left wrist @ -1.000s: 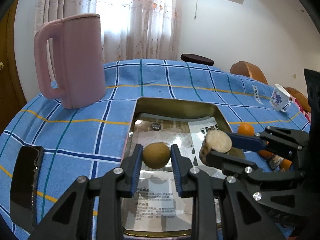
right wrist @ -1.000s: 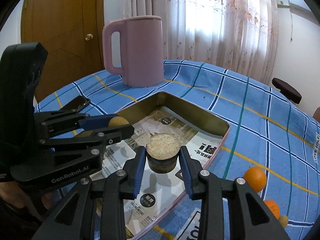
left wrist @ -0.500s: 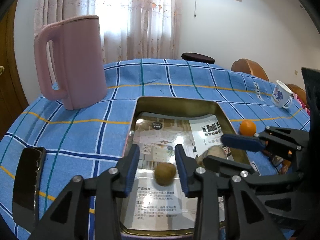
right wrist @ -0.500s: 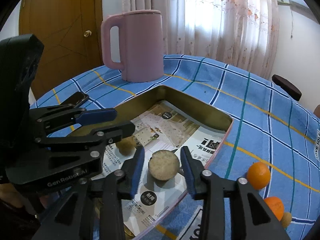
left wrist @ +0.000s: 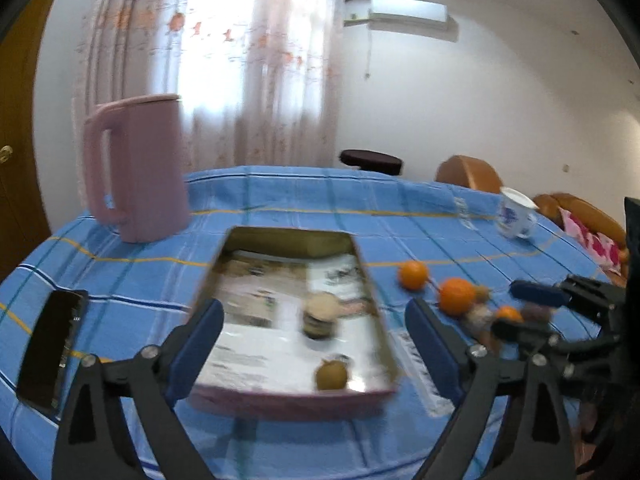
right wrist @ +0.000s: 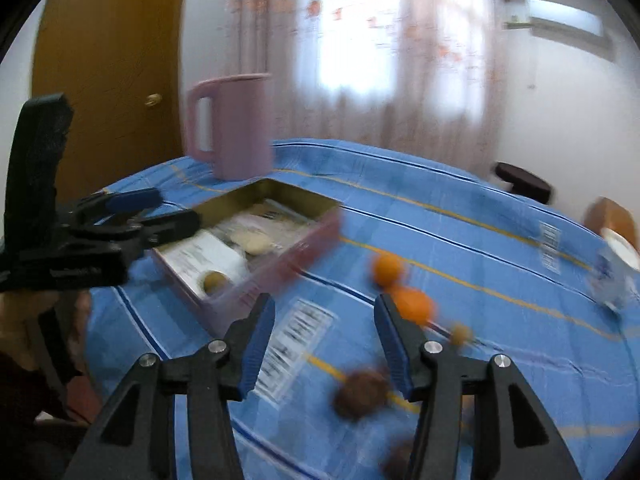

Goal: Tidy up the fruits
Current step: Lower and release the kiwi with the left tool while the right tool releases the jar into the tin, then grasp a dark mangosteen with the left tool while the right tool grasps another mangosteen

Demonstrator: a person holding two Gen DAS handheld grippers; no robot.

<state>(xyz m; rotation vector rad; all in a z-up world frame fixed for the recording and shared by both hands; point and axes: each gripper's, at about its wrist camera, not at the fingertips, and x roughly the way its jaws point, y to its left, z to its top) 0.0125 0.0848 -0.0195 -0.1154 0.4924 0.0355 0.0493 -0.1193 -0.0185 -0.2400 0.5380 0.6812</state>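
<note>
A paper-lined metal tray (left wrist: 288, 242) (right wrist: 296, 256) holds a small brown fruit (left wrist: 331, 375) (right wrist: 213, 280) near its front edge and a cut pale-topped fruit (left wrist: 320, 314) (right wrist: 256, 244) in its middle. My left gripper (left wrist: 312, 344) is wide open and empty, pulled back above the tray's front. My right gripper (right wrist: 324, 340) is open and empty over the blue cloth right of the tray. Two oranges (left wrist: 414, 275) (right wrist: 414, 304) lie on the cloth, and a dark brown fruit (right wrist: 360, 394) lies just below the right fingers. Both views are blurred.
A pink jug (left wrist: 136, 168) (right wrist: 236, 128) stands behind the tray. A black phone (left wrist: 52, 344) lies at the left. A white and blue cup (left wrist: 516, 218) stands far right. More small fruits (left wrist: 508, 314) lie near the oranges. Chairs stand behind the round table.
Both grippers let go of their fruits in the tray, opened wide and pulled back. The right gripper swung right, toward the loose fruits on the cloth.
</note>
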